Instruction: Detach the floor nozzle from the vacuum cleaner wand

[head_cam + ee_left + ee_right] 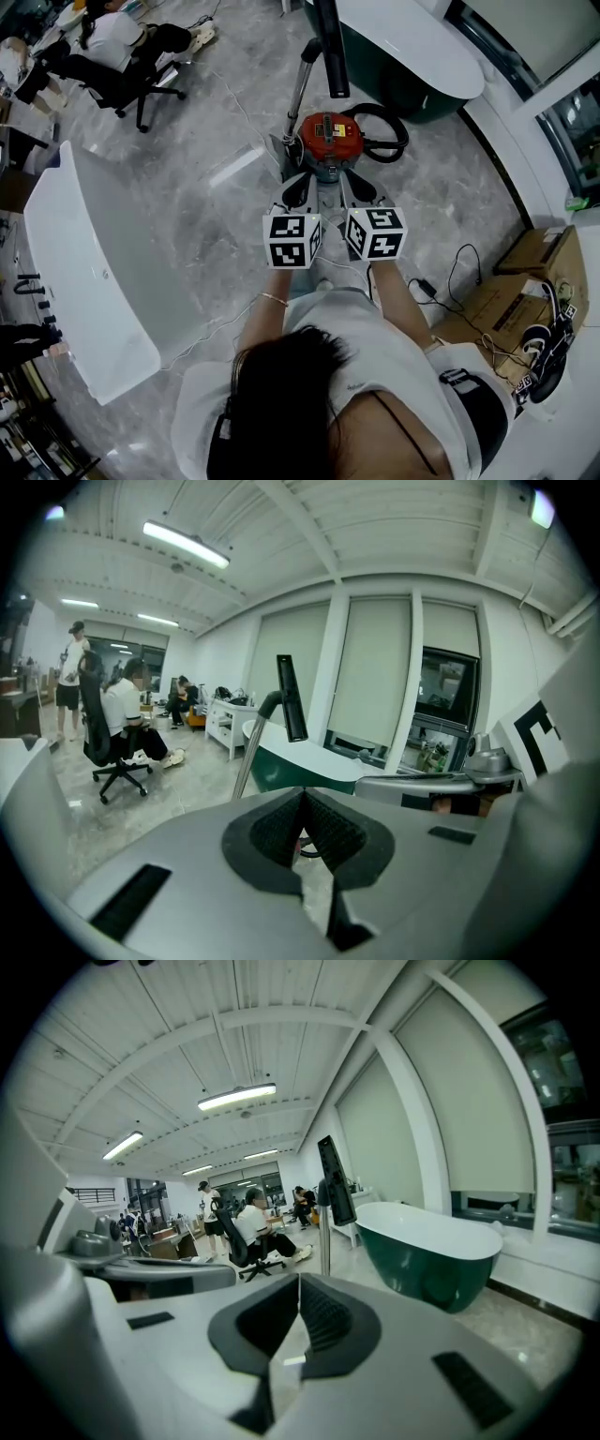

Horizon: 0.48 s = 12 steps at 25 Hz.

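Now both grippers sit at frame centre, jaws closed on nothing: left gripper (298, 190), right gripper (356, 187). Wand (302, 82) stands just above them, long axis running up-frame; floor nozzle (280, 150) is probably the grey piece at its foot, nearer the left gripper. Open floor lies left, while the green bathtub (412, 66) crowds upper right.

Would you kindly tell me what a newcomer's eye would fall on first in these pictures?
Most striking is the round red canister vacuum cleaner on the grey marble floor straight ahead of the person, its silver metal wand rising beside it. Nearer, the left claw and right claw are held side by side, both shut and empty. Beyond stands a dark green bathtub with a white rim.
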Each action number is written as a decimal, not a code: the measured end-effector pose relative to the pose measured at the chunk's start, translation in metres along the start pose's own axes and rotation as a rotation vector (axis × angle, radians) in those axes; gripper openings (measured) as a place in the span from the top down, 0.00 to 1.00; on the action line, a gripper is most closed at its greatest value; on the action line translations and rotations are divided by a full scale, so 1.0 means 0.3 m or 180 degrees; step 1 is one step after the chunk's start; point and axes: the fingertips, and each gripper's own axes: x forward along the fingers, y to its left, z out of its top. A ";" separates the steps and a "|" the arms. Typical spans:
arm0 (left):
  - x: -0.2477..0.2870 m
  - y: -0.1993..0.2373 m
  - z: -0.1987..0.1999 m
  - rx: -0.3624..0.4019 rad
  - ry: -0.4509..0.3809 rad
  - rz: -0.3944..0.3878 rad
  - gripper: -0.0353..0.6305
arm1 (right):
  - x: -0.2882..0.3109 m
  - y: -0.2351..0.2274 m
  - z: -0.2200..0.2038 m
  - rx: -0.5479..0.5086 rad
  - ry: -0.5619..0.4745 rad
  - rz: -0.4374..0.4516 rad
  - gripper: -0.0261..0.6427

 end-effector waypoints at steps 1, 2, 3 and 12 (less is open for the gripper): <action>0.014 0.011 0.009 -0.0001 -0.0004 -0.0006 0.94 | 0.016 -0.001 0.008 -0.0005 -0.0003 -0.0001 0.94; 0.027 0.023 0.016 -0.0003 -0.0005 -0.0013 0.94 | 0.032 -0.001 0.017 -0.0012 -0.0009 0.0001 0.94; 0.041 0.034 0.022 -0.0005 -0.0004 -0.0022 0.94 | 0.049 0.000 0.026 -0.0018 -0.0016 0.0005 0.94; 0.163 0.133 0.078 0.0078 0.0067 -0.0127 0.94 | 0.209 -0.004 0.086 0.0007 -0.0003 0.0056 0.94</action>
